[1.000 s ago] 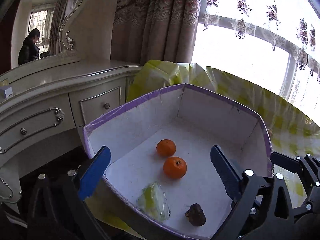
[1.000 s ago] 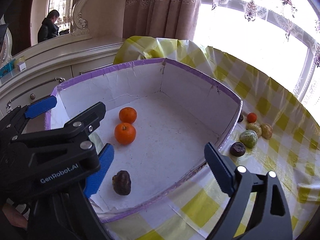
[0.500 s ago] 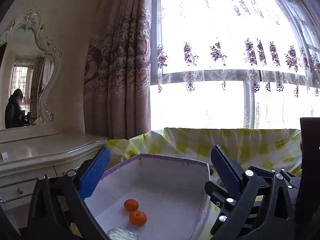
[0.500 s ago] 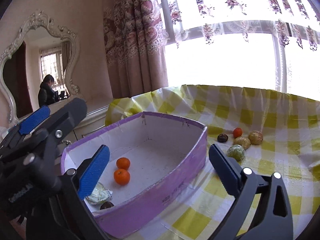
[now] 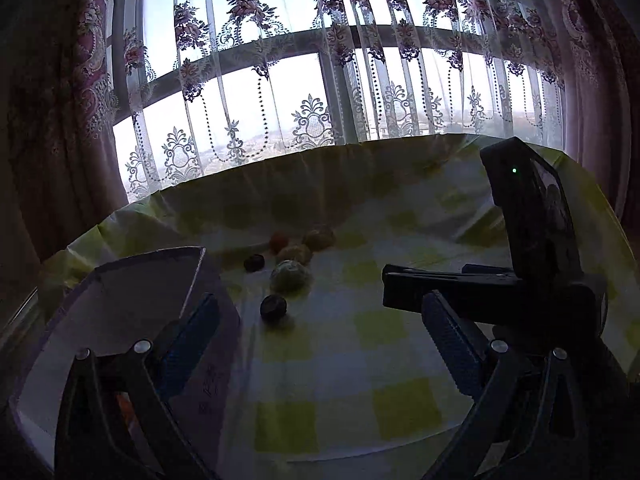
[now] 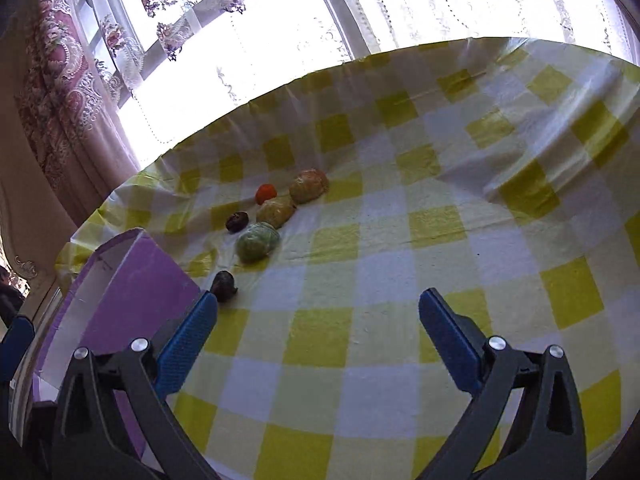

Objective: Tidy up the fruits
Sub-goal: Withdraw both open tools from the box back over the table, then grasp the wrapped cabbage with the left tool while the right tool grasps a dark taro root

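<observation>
Several fruits lie in a loose row on the yellow-checked tablecloth (image 6: 400, 240): a dark fruit (image 6: 224, 281) nearest the box, a green wrapped fruit (image 6: 257, 241), a yellowish wrapped fruit (image 6: 276, 210), a tan wrapped fruit (image 6: 309, 186), a small orange (image 6: 266, 193) and another dark fruit (image 6: 237, 221). The purple box (image 6: 132, 280) stands at the left. My right gripper (image 6: 318, 328) is open and empty, above the cloth short of the fruits. My left gripper (image 5: 320, 336) is open and empty; its view is dim and shows the same fruits, such as the near dark fruit (image 5: 273, 307), and the box (image 5: 120, 300).
The right gripper's black body (image 5: 532, 264) crosses the right side of the left wrist view. A window with lace and patterned curtains (image 5: 320, 80) is behind the table's far edge (image 6: 280, 92). The cloth is rumpled at the right (image 6: 532, 184).
Both grippers have swung right, away from the box interior, toward the fruits on the cloth. The box now sits at the left edge of each view. Both stayed open.
</observation>
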Motion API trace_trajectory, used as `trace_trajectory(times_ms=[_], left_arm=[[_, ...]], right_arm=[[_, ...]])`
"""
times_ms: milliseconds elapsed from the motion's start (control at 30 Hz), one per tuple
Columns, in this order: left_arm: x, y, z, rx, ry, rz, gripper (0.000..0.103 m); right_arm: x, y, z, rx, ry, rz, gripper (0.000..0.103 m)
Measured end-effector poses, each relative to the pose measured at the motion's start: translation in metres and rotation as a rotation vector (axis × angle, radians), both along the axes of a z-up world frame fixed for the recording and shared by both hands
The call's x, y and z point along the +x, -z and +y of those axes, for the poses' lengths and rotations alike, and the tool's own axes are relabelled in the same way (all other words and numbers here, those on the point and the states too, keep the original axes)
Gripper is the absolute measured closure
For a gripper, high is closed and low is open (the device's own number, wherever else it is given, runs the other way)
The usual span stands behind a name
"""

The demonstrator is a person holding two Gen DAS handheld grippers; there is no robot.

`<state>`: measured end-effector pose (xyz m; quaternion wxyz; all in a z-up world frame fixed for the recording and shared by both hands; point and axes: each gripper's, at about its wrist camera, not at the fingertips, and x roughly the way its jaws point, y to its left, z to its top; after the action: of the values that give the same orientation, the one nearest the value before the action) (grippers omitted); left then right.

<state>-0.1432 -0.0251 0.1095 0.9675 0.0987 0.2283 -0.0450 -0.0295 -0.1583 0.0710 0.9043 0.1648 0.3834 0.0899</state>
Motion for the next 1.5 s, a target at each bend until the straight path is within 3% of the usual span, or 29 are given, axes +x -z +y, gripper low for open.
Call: trace_trajectory(times_ms=[100,300,533,800,1067,1233,1367,1500], left_arm=[[0.016,0.021,0.001,0.001,-0.007,0.115,0.005],[0.035,0.053,0.002,0.045,-0.013,0.239,0.005],[0.047,0.080,0.007,0.058,-0.021,0.302,0.005],[0.060,0.091,0.025,-0.025,-0.035,0.356,0.005],[0.075,0.099,0.042,-0.121,-0.070,0.433,0.005],[0.079,0.104,0.039,-0.083,-0.097,0.463,0.005],[0.078,0.102,0.041,-0.098,-0.092,0.454,0.005],[0.079,0.103,0.042,-0.101,-0.088,0.465,0.005]], right_arm=[[0.011,0.015,-0.009,-0.023,0.008,0.044,0.002],[0.031,0.030,-0.006,-0.109,-0.025,0.092,0.002],[0.056,0.036,0.024,-0.209,-0.145,0.121,0.002],[0.083,0.043,0.056,-0.288,-0.227,0.141,0.002],[0.096,0.045,0.057,-0.238,-0.259,0.135,0.002],[0.104,0.043,0.061,-0.220,-0.291,0.115,0.002],[0.111,0.043,0.085,-0.263,-0.385,0.104,0.009],[0.112,0.039,0.115,-0.177,-0.547,0.097,0.011]])
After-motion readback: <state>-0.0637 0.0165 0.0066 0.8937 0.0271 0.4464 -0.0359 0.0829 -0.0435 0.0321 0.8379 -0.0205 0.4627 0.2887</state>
